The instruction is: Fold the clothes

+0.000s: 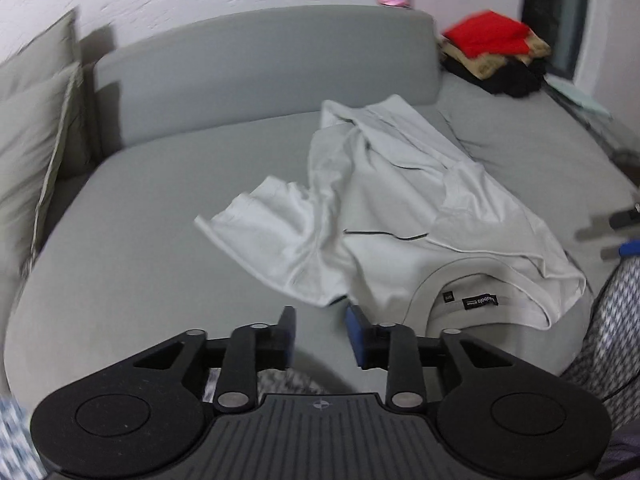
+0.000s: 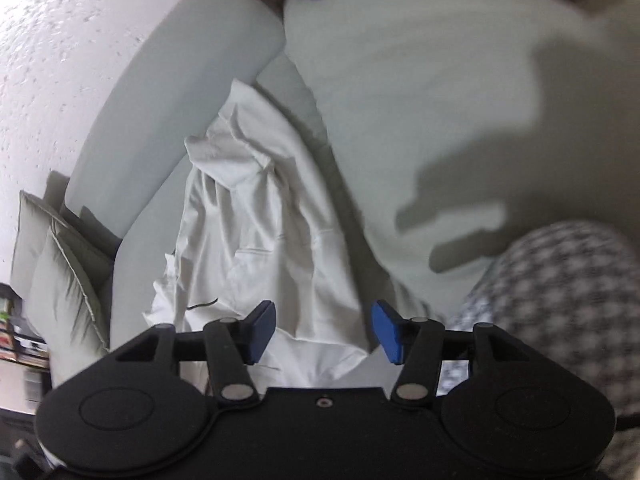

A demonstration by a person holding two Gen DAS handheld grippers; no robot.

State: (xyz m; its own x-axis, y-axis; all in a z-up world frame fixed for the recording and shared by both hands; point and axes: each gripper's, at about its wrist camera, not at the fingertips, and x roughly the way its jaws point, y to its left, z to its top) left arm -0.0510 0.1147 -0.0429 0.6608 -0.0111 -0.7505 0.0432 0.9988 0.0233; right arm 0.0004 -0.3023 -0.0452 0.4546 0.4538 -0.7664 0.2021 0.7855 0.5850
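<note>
A crumpled white T-shirt (image 1: pixel 400 216) lies on the grey sofa seat (image 1: pixel 140 240), its collar with a black label (image 1: pixel 478 302) toward the front right. My left gripper (image 1: pixel 320 324) hovers open just in front of the shirt's near sleeve, nothing between its blue pads. In the right wrist view the same shirt (image 2: pixel 260 232) stretches away from me. My right gripper (image 2: pixel 323 326) is open above the shirt's near edge, holding nothing.
A pile of folded clothes (image 1: pixel 496 52), red on top, sits at the sofa's far right corner. Grey cushions (image 1: pixel 36 140) lean at the left end. A person's checked trouser leg (image 2: pixel 560 300) is close at the right. The backrest (image 1: pixel 260 68) runs behind the shirt.
</note>
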